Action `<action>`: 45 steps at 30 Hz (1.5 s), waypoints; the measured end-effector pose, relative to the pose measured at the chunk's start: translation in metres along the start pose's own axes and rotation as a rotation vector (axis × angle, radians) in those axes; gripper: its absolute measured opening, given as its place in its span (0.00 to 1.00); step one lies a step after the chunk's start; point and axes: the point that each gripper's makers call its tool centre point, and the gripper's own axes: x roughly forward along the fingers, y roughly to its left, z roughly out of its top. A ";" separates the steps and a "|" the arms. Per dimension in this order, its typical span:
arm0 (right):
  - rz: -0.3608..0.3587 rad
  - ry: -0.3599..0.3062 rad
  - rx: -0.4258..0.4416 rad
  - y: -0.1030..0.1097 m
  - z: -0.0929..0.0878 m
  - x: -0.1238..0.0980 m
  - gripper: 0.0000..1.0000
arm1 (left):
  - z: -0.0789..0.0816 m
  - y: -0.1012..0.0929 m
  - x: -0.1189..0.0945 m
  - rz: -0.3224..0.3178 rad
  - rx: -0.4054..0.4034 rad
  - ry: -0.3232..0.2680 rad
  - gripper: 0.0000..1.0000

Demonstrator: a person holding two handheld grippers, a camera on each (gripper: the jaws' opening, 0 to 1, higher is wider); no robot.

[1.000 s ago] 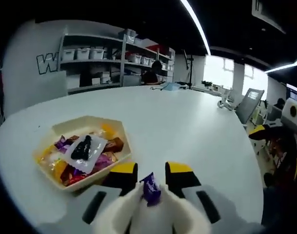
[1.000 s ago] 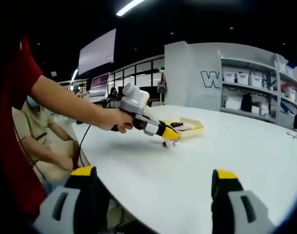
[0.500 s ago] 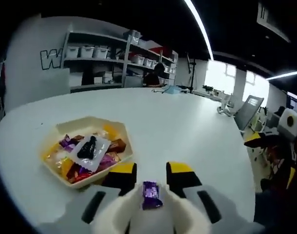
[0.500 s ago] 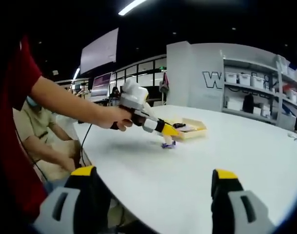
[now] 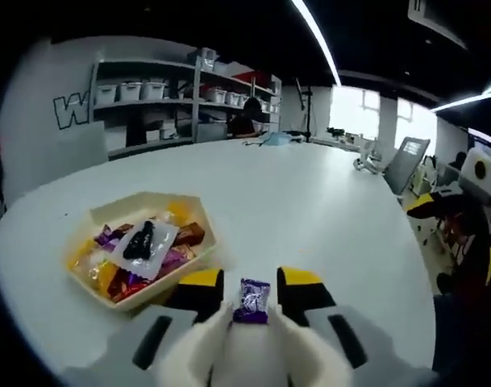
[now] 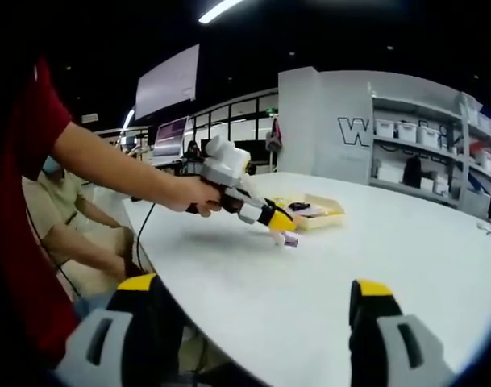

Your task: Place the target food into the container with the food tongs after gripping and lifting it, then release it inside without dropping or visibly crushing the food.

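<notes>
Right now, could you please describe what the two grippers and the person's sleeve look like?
The left gripper has a white-grey body, a black cable and yellow-tipped fingers. The right gripper has grey fingers with yellow tips and dark slots. The sleeve is red and short.

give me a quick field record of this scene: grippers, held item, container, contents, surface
left gripper: shut on the purple-wrapped candy, held above the table
held item: purple-wrapped candy, pinched between white tong tips
right gripper: open, holds nothing, low over the table edge
container: cream hexagonal tray, on the table to the left of the left gripper
contents: mixed wrapped sweets plus a clear packet with a dark item
surface: white table
task state: candy not yet in the tray
</notes>
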 end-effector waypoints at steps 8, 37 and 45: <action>0.007 0.004 -0.008 0.003 0.001 0.000 0.97 | 0.001 0.010 -0.001 0.021 -0.108 0.007 0.22; 0.014 0.013 -0.017 0.007 0.000 0.003 0.96 | 0.070 0.038 -0.023 0.047 -0.043 -0.090 0.23; 0.011 0.019 -0.012 0.002 -0.001 0.006 0.96 | 0.080 0.047 -0.023 0.068 -0.036 -0.093 0.23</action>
